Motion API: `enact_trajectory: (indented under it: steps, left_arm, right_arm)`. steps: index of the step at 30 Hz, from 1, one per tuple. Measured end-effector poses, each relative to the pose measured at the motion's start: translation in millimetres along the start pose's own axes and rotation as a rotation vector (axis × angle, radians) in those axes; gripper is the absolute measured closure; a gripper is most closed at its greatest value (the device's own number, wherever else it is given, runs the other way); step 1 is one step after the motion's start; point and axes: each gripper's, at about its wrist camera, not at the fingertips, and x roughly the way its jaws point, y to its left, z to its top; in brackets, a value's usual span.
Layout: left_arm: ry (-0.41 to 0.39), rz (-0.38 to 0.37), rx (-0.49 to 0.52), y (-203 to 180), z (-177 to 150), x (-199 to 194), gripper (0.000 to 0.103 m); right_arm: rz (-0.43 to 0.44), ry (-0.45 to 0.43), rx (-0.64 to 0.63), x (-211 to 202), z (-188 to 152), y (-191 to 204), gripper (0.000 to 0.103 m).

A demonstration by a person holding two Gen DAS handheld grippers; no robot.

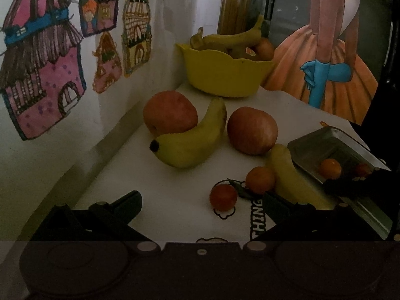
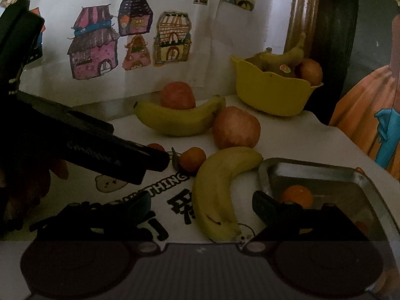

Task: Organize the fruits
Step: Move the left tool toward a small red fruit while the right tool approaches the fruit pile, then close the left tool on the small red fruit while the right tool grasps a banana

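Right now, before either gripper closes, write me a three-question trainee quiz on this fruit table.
1. True or false: the yellow bowl already holds bananas.
2. Which container holds a small orange fruit? A) the metal tray B) the yellow bowl C) neither
3. Fill in: the banana lying between the right gripper's open fingers ends next to the ____ tray.

Key
1. True: bananas and a reddish round fruit sit in it.
2. A: it lies in the tray, close behind the right gripper's finger.
3. Metal. The left gripper is also open, above a small red-orange fruit on the table.
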Motion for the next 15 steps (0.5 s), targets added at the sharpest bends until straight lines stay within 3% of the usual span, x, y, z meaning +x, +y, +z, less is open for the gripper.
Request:
enact_trajectory:
  steps: [5, 8, 15]
  left_arm:
    - [-0.002, -0.011, 0.013, -2.5, 0.1, 1.9, 0.001]
    - [-0.007, -0.009, 0.013, -2.9, 1.1, 2.7, 0.004]
    - [-0.001, -0.023, 0.013, -3.5, 2.8, 5.0, 0.019]
  right_arm:
    - [0.021, -0.015, 0.013, 0.1, 1.5, -2.4, 0.012]
    - [0.033, 0.003, 0.026, 3.5, 2.0, -4.7, 0.019]
    - [0.043, 0.022, 0.061, 7.8, 2.3, -9.0, 0.026]
